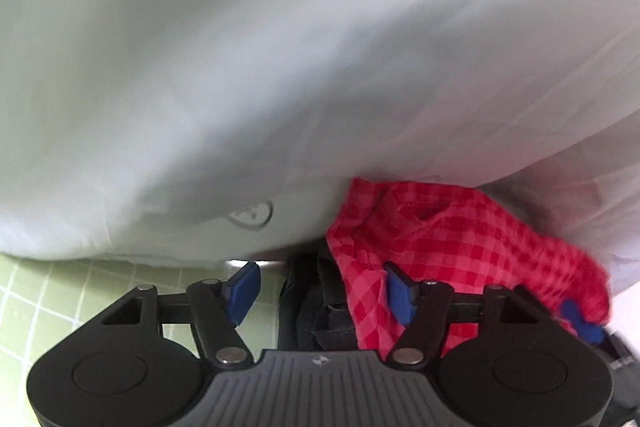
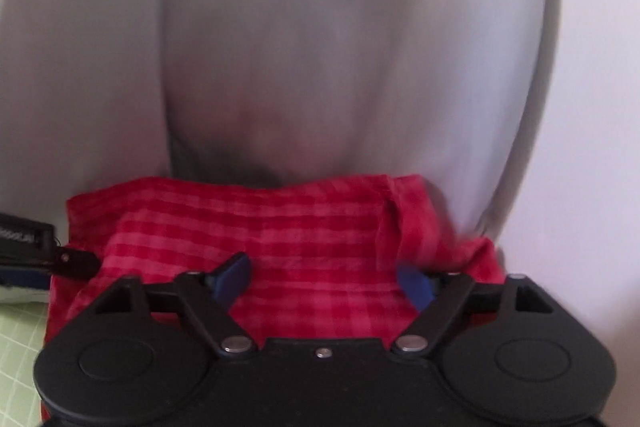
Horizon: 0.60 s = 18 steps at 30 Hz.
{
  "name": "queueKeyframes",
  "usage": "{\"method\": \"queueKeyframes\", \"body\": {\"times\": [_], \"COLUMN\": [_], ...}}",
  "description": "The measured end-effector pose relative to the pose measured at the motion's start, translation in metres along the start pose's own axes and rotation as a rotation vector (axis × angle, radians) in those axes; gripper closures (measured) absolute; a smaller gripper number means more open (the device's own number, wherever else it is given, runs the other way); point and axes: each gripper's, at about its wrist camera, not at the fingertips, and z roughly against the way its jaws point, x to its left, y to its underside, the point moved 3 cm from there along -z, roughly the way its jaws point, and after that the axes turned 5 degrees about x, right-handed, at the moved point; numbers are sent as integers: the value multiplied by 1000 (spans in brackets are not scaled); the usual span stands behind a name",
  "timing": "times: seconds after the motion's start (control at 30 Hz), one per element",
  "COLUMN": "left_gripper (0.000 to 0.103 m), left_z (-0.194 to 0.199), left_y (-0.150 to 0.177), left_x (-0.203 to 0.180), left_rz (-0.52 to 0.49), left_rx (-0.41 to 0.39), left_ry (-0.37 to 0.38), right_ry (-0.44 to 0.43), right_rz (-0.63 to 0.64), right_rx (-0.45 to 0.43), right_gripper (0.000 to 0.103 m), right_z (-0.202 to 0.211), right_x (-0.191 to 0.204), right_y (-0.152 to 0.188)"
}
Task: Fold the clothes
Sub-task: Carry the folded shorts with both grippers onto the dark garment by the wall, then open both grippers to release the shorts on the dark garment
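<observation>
Both grippers hang spread wide, gripping nothing: the left gripper (image 1: 322,293) beside the red checked garment (image 1: 460,239), the right gripper (image 2: 324,285) over it. It lies bunched against a white sheet (image 1: 240,67), probably released for regripping.

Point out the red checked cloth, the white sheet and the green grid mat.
Red checked cloth (image 2: 312,227): right wrist view, middle of its flat part.
White sheet (image 1: 240,67): left wrist view, broad middle.
Green grid mat (image 1: 48,303): left wrist view, bare lower-left corner.

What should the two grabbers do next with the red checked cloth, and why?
Probably lower both onto the crumpled red-and-pink checked cloth and pinch its edge. The left gripper and right gripper are both open and hold nothing, and the cloth lies bunched against the white fabric, not yet folded.
</observation>
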Motion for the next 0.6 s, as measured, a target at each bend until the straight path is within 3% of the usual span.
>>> {"method": "queueKeyframes", "body": {"times": [0.17, 0.27, 0.3, 0.43, 0.5, 0.6], "left_gripper": [35, 30, 22, 12, 2, 0], "left_z": [4, 31, 45, 113, 151, 206], "left_y": [4, 5, 8, 31, 48, 73], "left_x": [3, 0, 0, 9, 21, 37], "left_rz": [-2, -56, -80, -174, -186, -214], "left_rx": [13, -9, -25, -114, -134, -148], "left_ry": [11, 10, 14, 60, 51, 54], "right_ry": [-12, 30, 43, 14, 2, 11], "right_rz": [-8, 12, 17, -65, -115, -168], "right_rx": [27, 24, 17, -11, -22, -6], "right_gripper": [18, 14, 13, 7, 4, 0], "right_z": [-8, 11, 21, 88, 129, 189], "right_x": [4, 6, 7, 6, 5, 3], "right_y": [4, -6, -8, -4, 5, 28]}}
